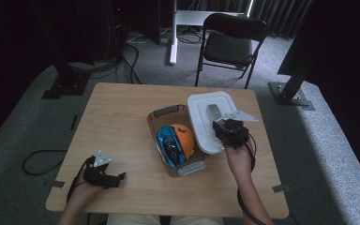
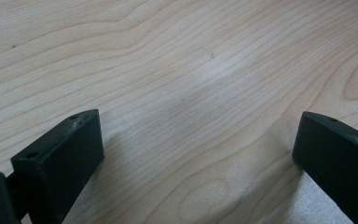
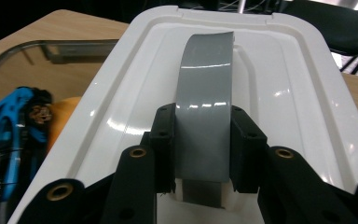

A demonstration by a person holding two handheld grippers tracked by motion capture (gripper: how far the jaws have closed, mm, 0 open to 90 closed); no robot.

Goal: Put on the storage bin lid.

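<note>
A white box lid [image 1: 205, 117] with a grey handle strap [image 1: 213, 112] hangs tilted over the right side of a clear plastic box [image 1: 165, 114]. My right gripper [image 1: 220, 124] is shut on that grey handle [image 3: 204, 126], one jaw on each side, and the white lid [image 3: 279, 93] stretches away beyond it. In the box lie a blue toy [image 1: 169, 144] and an orange thing [image 1: 186, 137]; the blue toy [image 3: 9, 126] sits at the left of the right gripper view. My left gripper [image 1: 115, 178] rests at the table's front left, open [image 2: 198, 154], over bare wood.
The wooden table [image 1: 122, 122] has free room to the left of the box and along the front edge. A black folding chair [image 1: 229, 44] stands behind the table. Dark stands and cables sit on the grey carpet around it.
</note>
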